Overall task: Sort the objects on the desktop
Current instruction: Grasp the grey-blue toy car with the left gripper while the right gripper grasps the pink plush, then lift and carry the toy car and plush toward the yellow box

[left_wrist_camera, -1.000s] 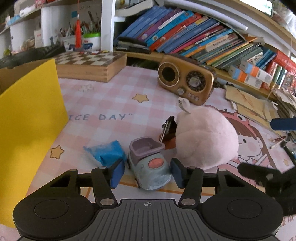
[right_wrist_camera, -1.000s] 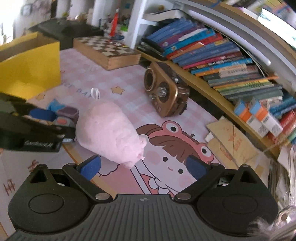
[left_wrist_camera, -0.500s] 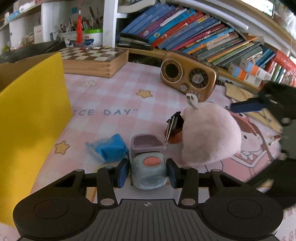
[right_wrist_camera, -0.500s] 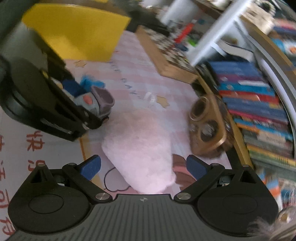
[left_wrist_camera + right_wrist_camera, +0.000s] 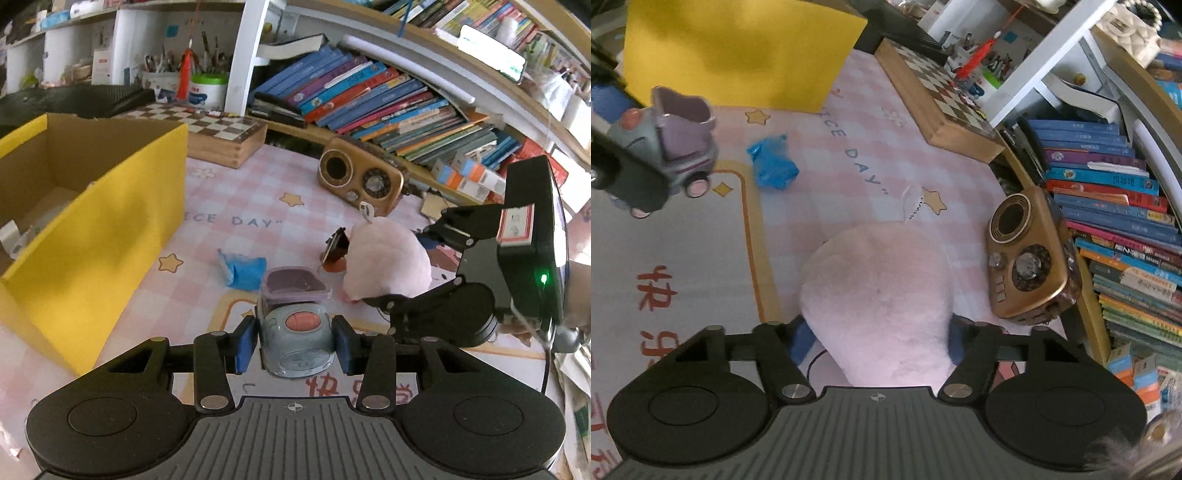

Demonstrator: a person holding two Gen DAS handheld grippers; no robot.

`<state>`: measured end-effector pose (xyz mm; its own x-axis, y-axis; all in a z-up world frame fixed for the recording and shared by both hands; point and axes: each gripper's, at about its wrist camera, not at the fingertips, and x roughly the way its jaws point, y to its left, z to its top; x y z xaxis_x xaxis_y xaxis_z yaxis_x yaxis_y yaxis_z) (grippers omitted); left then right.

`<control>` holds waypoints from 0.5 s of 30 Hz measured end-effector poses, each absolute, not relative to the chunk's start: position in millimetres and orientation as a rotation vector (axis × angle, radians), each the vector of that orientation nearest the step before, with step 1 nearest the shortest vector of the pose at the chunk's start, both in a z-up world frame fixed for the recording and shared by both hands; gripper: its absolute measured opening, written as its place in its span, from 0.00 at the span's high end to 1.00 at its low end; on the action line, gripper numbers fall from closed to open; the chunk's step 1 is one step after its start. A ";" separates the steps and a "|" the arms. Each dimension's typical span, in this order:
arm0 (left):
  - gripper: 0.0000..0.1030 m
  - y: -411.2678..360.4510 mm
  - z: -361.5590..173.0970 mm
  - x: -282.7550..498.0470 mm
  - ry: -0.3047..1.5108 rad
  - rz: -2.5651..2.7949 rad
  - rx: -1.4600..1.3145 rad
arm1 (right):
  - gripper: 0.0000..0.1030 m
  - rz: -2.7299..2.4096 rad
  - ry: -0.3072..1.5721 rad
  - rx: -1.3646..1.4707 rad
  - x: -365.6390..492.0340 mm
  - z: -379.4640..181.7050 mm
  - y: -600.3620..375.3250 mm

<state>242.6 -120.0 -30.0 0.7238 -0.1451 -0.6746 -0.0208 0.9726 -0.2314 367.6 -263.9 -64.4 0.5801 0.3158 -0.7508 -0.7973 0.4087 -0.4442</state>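
My left gripper jaws clamp the toy car, my right gripper jaws squeeze the pink plush; beside the yellow box, blue wrapper unsorted.

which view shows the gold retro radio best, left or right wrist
The right wrist view: the gold retro radio sits close, with its speaker ring, dial and buttons plainly visible beside the pink plush toy. The left wrist view shows it smaller and farther back, below the shelf of books, though still unobstructed.
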 end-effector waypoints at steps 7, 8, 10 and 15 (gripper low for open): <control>0.59 -117.1 -19.5 227.6 0.724 -0.087 -0.237 | 0.42 0.699 0.707 -0.654 347.7 -37.8 -285.8; 0.59 -116.8 -18.0 225.9 0.721 -0.091 -0.238 | 0.42 0.679 0.712 -0.618 342.7 -34.0 -289.3; 0.59 -115.7 -15.1 222.5 0.713 -0.105 -0.240 | 0.42 0.635 0.723 -0.545 334.7 -26.5 -295.5; 0.59 -112.2 -7.0 211.1 0.693 -0.145 -0.230 | 0.42 0.540 0.726 -0.372 309.6 -7.8 -309.0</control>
<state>211.1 -112.2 -7.0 0.7607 -0.2078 -0.6150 0.0557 0.9648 -0.2570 309.6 -309.0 -7.8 0.6223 0.3329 -0.7084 -0.5821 0.8020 -0.1344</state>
